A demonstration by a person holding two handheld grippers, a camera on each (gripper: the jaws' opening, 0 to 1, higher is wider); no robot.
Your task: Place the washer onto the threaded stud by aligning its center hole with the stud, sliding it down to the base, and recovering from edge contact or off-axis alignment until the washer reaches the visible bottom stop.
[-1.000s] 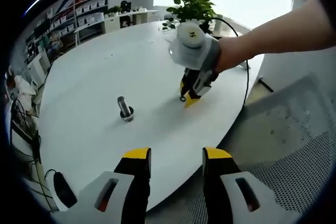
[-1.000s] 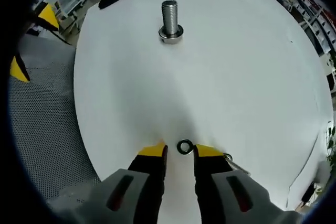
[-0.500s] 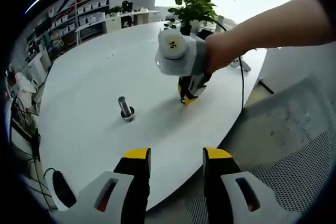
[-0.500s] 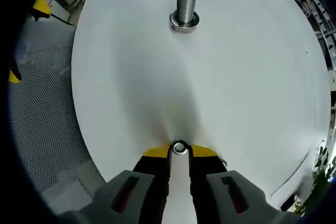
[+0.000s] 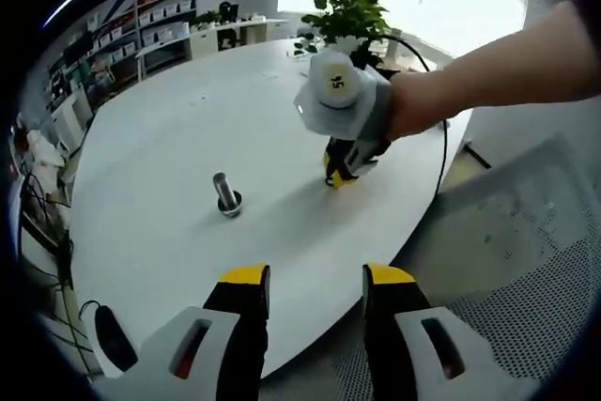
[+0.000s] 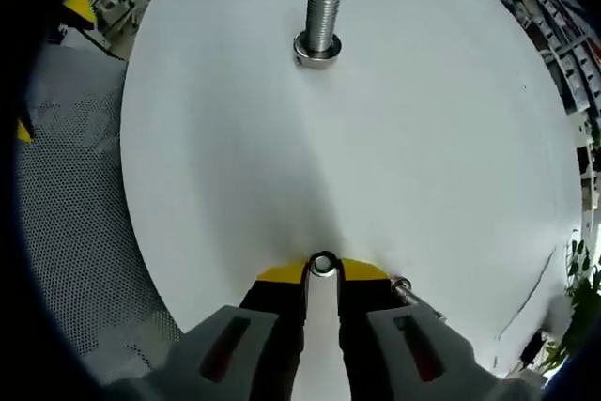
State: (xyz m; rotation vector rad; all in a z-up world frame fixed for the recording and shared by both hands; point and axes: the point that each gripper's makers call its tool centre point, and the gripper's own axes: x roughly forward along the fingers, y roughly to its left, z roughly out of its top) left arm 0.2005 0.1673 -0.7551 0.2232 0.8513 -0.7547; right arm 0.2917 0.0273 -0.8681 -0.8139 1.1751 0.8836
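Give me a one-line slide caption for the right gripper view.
Right gripper pinches the washer at its fingertips low over the white table, threaded stud standing upright ahead.

Your table [image 6: 451, 166]: plain white. Stud [image 6: 321, 21]: silver-grey metal, dull shine. Washer [image 6: 322, 264]: silver ring, dark centre. Your right gripper [image 6: 322, 274]: yellow tips, black jaws, grey body with red slots. Your left gripper [image 5: 305, 284]: same yellow, black, grey. Floor mat [image 5: 526, 312]: grey, fine dotted pattern. Plant [image 5: 346, 18]: green leaves. Cable [image 5: 439, 138]: black.
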